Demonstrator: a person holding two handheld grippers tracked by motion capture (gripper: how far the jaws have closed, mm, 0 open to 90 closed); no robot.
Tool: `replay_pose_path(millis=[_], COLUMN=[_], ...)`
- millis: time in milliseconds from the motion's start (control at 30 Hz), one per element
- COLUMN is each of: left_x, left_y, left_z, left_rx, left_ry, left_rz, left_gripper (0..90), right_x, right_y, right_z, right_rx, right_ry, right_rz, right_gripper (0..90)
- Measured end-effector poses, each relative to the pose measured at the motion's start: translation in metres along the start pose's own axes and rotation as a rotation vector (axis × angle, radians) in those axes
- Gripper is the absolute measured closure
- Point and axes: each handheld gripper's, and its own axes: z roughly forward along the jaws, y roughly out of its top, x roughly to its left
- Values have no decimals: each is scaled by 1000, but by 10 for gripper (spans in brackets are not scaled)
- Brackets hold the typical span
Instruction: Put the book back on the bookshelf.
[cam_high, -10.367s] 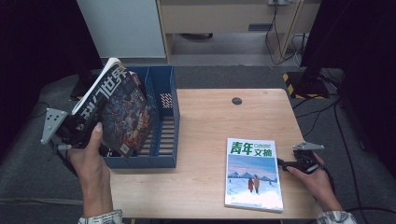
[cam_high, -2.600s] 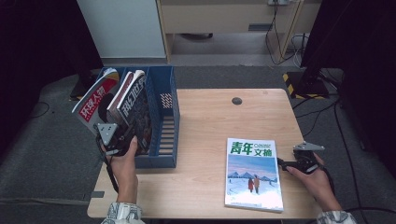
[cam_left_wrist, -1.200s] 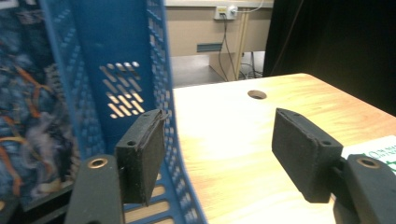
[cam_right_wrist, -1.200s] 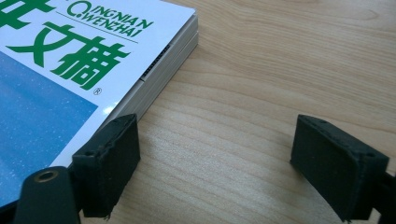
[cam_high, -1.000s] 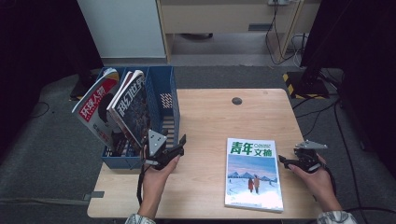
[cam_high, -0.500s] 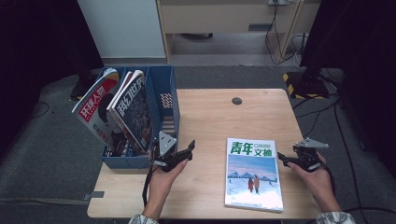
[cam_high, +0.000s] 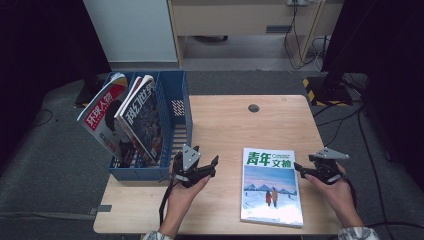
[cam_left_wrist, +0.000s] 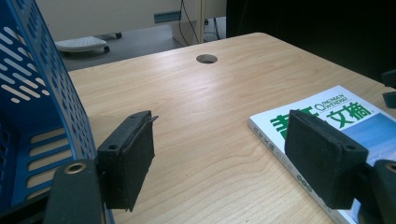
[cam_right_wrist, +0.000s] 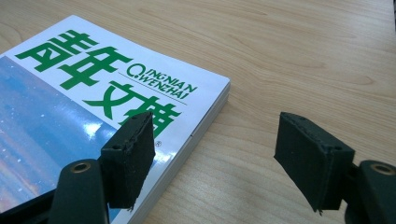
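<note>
A: Identify the largest item first.

B: The wooden surface (cam_high: 225, 125). A round cable hole (cam_high: 254, 108) sits near its far edge.

A: Container?

B: A blue perforated file rack (cam_high: 175, 107) stands at the left end of the surface, overhanging the left edge. Two magazines stand in it, both leaning left: a red-and-white magazine (cam_high: 100, 117) in the leftmost compartment and a dark-covered magazine (cam_high: 142, 117) just beside it. The compartment nearest the middle of the surface holds no magazine that can be seen.

A: Location of the loose item?

B: A magazine with green title characters (cam_high: 271, 186) lies flat, cover up, on the right front part of the surface, well apart from the rack.

A: Gripper status?

B: The left gripper (cam_high: 202, 167) sits between the rack and the flat magazine. Its fingers have just been opening, stand apart, and have nothing between them. The right gripper (cam_high: 304, 170) is just beside the flat magazine's right edge. Its fingers have just been closing somewhat; they remain apart, one over the cover corner, with nothing clamped.
</note>
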Motion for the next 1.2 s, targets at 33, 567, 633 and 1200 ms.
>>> replay_pose_path(millis=[33,567,633,1200], left_x=[-1,-24,-27,-62], left_y=[-1,-10,-12,-19], left_z=[1,15,18,65], left_rx=[1,59,66,179], left_ry=[-3,-47,-50,-145], left_rz=[0,50,55,116], left_gripper=[241,238,236,217], right_x=[0,8,10,24], right_y=[0,2,2,4], right_z=[0,4,5,14], right_rx=[1,18,18,53], right_ry=[2,37,46,89], right_rz=[-5,-9,-14,-25], right_gripper=[285,186,156,53])
